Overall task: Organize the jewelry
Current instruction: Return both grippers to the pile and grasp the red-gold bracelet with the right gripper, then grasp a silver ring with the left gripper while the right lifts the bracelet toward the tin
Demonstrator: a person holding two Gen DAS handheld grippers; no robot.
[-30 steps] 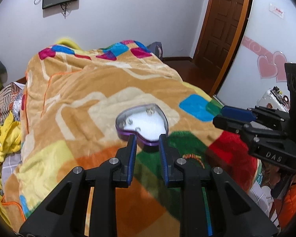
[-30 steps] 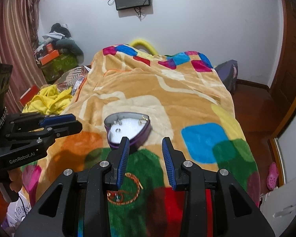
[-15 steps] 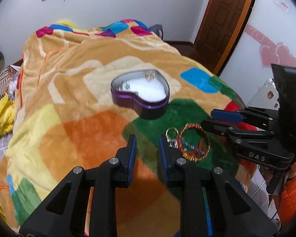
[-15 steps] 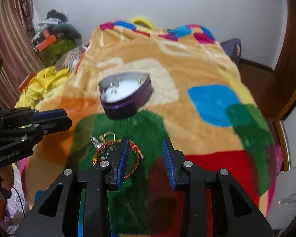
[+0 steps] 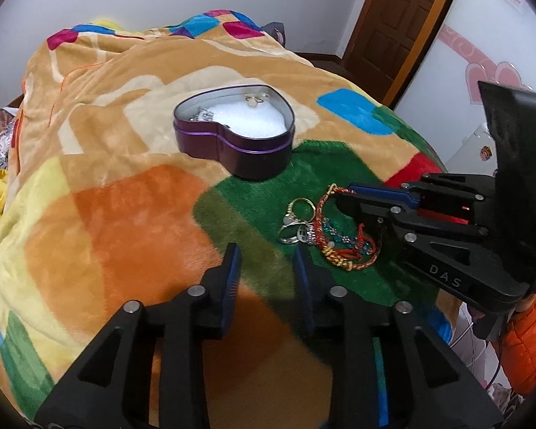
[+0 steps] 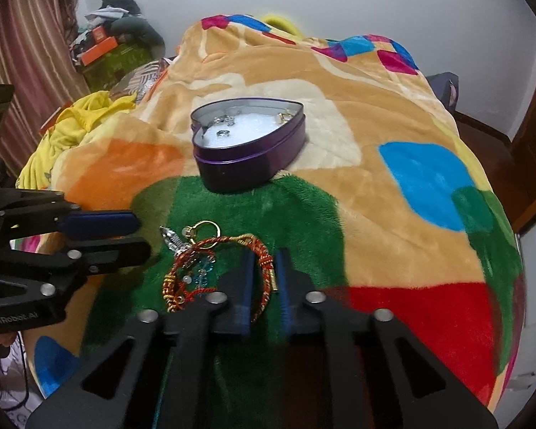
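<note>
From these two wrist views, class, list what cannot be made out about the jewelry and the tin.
- Pieces inside the heart-shaped tin: too small in both views to name each one.
- Braided bracelet: its near part is hidden behind the right gripper, whose jaws have just been closing around the cord.
- Blue beads and rings: tangled, so a count is unsure.
- The tin's lid: in neither view.
</note>
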